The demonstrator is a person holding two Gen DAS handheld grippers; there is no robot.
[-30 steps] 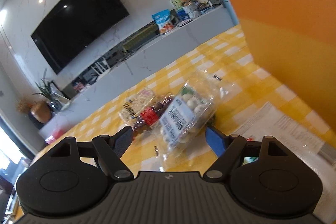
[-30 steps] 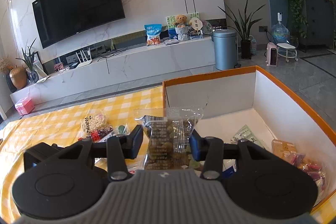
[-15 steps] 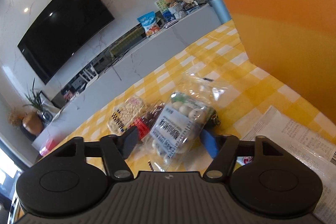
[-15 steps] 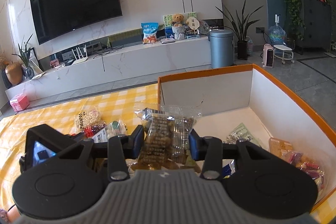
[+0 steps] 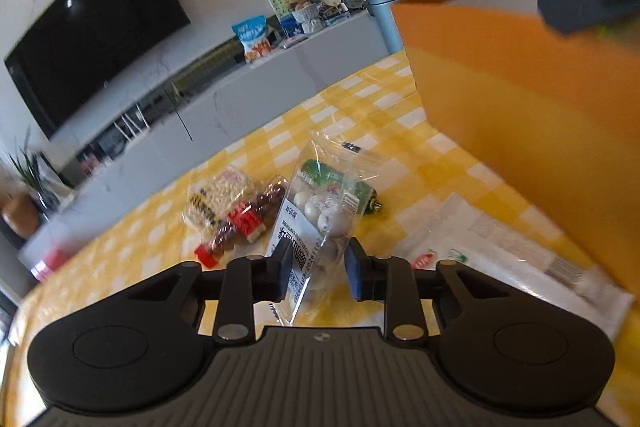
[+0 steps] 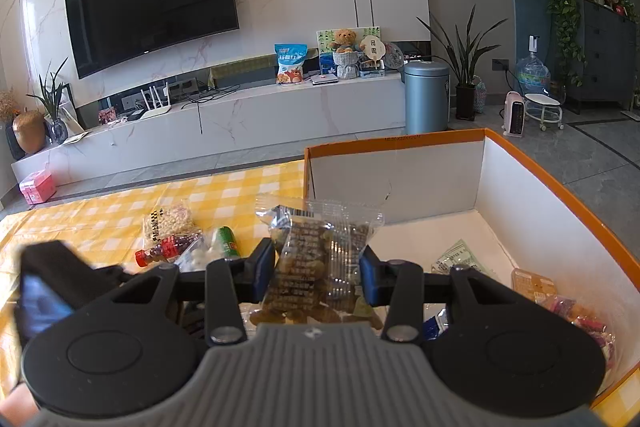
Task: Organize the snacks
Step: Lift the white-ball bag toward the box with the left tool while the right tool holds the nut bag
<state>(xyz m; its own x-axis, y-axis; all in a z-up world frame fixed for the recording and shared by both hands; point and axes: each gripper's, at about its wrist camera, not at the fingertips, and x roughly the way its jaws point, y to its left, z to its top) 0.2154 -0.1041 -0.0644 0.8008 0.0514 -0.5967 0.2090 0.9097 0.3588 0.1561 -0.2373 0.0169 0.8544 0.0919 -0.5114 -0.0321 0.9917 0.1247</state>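
Your left gripper [image 5: 316, 269] has just closed its jaws, pinching the crinkly clear packet of white round sweets [image 5: 320, 211] over the yellow checked cloth [image 5: 360, 107]. Your right gripper [image 6: 318, 273] clamps a glossy brown-snack packet [image 6: 316, 259] by the orange-rimmed box [image 6: 560, 195].

The tablecloth [image 5: 400, 115] has a yellow and white check pattern. The box [image 6: 560, 195] is orange outside and white inside.

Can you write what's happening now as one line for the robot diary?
left gripper: closing on white-ball snack bag | right gripper: holding brown snack packet | orange box: right
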